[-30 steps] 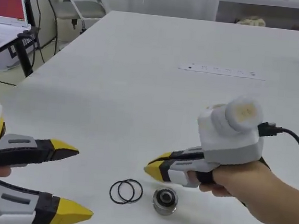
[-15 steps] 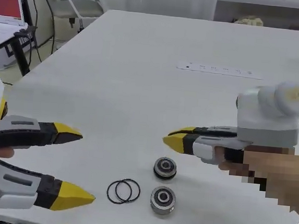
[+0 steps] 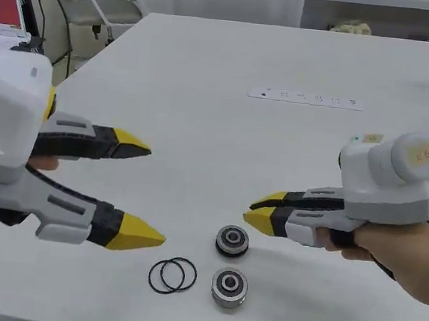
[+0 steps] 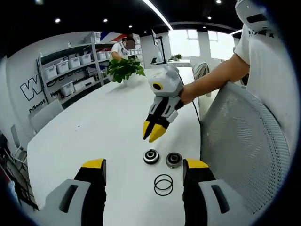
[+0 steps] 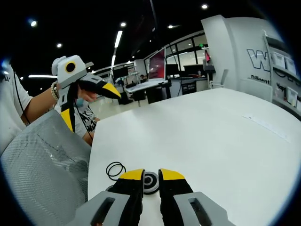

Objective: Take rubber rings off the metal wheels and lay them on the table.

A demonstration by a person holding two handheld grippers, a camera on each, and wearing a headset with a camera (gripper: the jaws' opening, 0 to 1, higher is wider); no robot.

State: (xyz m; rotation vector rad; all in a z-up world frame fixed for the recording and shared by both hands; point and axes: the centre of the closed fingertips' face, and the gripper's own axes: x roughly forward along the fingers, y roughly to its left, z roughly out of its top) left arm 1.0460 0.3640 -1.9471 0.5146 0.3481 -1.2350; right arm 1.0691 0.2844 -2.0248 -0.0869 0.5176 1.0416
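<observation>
Against half a second ago the left gripper has risen and come forward: its lower tip, then level with the rubber rings, now hangs above and to the left of them, with its jaws spread wide and nothing in them. The right gripper hovers much as before, just up and to the right of the far wheel, its jaws drawn almost together and holding nothing. The two rings lie flat and overlapping on the white table, just left of the near wheel, and neither they nor the wheels have shifted. The wheels sit one behind the other, close but apart; the far one shows a dark band round its rim. Farther back a white power strip lies on the table and a chair stands past the far left corner. In the right gripper view that gripper's own jaws cover part of a wheel, and a mesh chair back stands beside the table
</observation>
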